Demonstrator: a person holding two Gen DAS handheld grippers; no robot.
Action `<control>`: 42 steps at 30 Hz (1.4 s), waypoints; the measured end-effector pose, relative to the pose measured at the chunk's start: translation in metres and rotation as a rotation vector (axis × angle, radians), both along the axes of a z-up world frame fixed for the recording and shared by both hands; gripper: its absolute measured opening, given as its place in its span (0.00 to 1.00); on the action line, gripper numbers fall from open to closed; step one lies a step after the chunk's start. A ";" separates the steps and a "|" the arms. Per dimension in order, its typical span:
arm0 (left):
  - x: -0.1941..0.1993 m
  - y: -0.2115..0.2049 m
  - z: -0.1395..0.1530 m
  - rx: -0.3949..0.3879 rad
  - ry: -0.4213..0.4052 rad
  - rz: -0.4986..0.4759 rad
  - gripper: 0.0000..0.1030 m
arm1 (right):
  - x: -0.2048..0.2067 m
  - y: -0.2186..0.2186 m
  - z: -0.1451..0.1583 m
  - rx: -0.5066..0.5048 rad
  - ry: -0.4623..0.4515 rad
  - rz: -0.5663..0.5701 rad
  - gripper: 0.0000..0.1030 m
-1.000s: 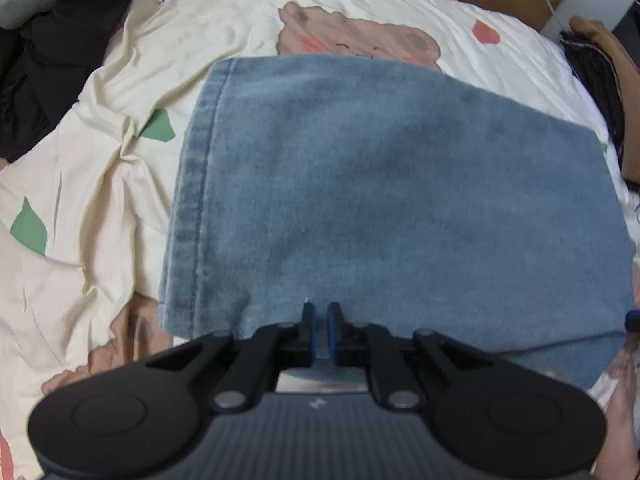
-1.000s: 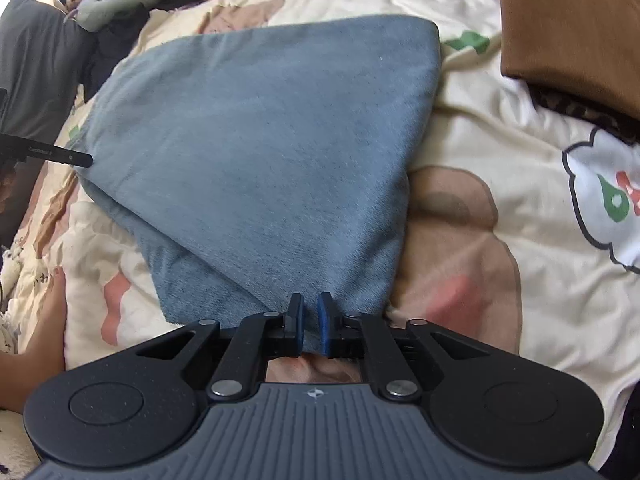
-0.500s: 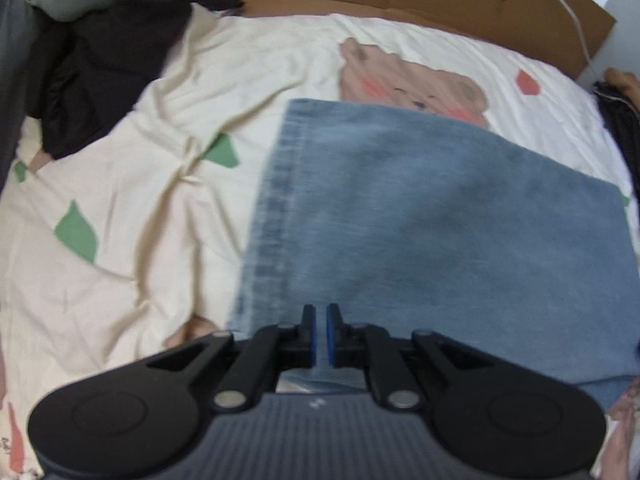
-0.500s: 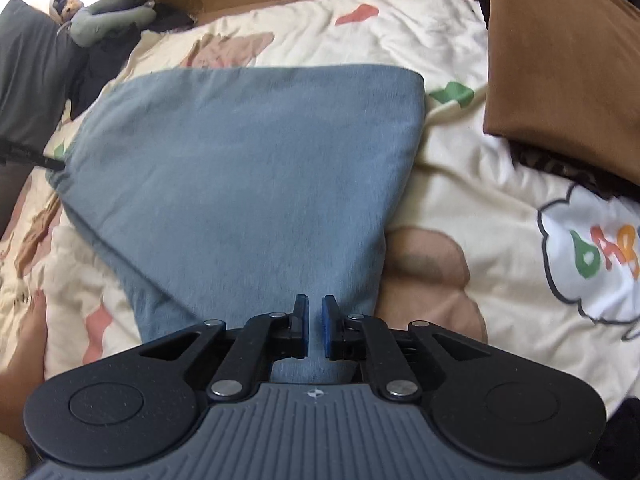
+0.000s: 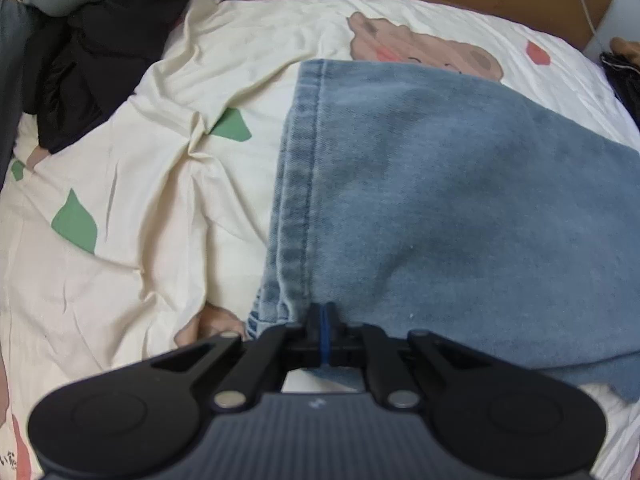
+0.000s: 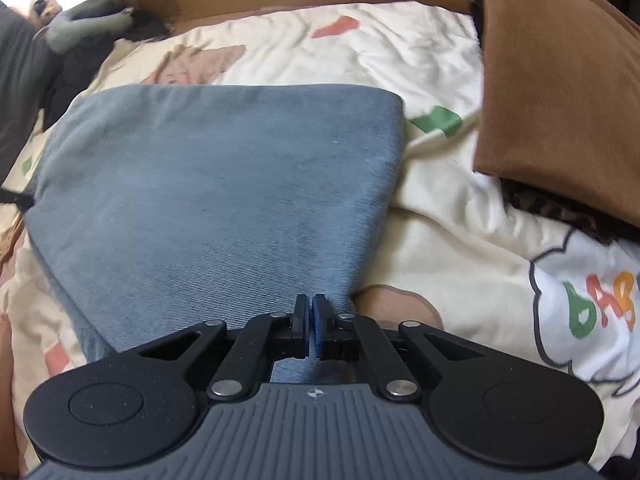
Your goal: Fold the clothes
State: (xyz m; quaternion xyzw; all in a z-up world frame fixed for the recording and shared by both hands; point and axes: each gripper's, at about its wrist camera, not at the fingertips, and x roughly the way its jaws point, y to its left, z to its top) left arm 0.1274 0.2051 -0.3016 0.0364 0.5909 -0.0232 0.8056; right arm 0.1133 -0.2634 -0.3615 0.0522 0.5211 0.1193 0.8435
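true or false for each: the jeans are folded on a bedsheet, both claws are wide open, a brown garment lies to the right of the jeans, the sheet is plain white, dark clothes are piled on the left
1. The jeans lie folded on a bedsheet. True.
2. Both claws are wide open. False: the left claw and the right claw both have their jaws closed.
3. A brown garment lies to the right of the jeans in the right wrist view. True.
4. The sheet is plain white. False: it is cream with printed bears and green and red shapes.
5. Dark clothes are piled at the upper left in the left wrist view. True.
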 end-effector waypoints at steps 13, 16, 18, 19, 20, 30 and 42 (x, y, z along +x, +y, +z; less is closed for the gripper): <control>0.027 -0.005 0.041 -0.050 -0.075 0.022 0.05 | 0.009 -0.014 -0.009 -0.085 -0.040 -0.144 0.06; 0.042 -0.014 0.045 -0.057 -0.096 0.034 0.05 | 0.012 -0.029 -0.008 -0.063 -0.020 -0.233 0.05; 0.054 -0.018 0.044 -0.053 -0.110 0.036 0.05 | 0.007 -0.030 0.000 -0.060 -0.050 -0.229 0.03; 0.059 -0.021 0.043 -0.049 -0.117 0.033 0.05 | 0.004 -0.029 0.004 -0.055 -0.066 -0.213 0.03; 0.063 -0.024 0.044 -0.049 -0.125 0.029 0.05 | 0.001 -0.027 0.008 -0.045 -0.077 -0.198 0.03; 0.087 -0.047 0.022 -0.010 -0.117 0.000 0.05 | -0.002 -0.015 0.009 0.046 -0.054 -0.158 0.04; 0.096 -0.063 -0.004 0.097 -0.060 0.002 0.04 | -0.013 0.012 -0.002 0.086 -0.047 -0.100 0.40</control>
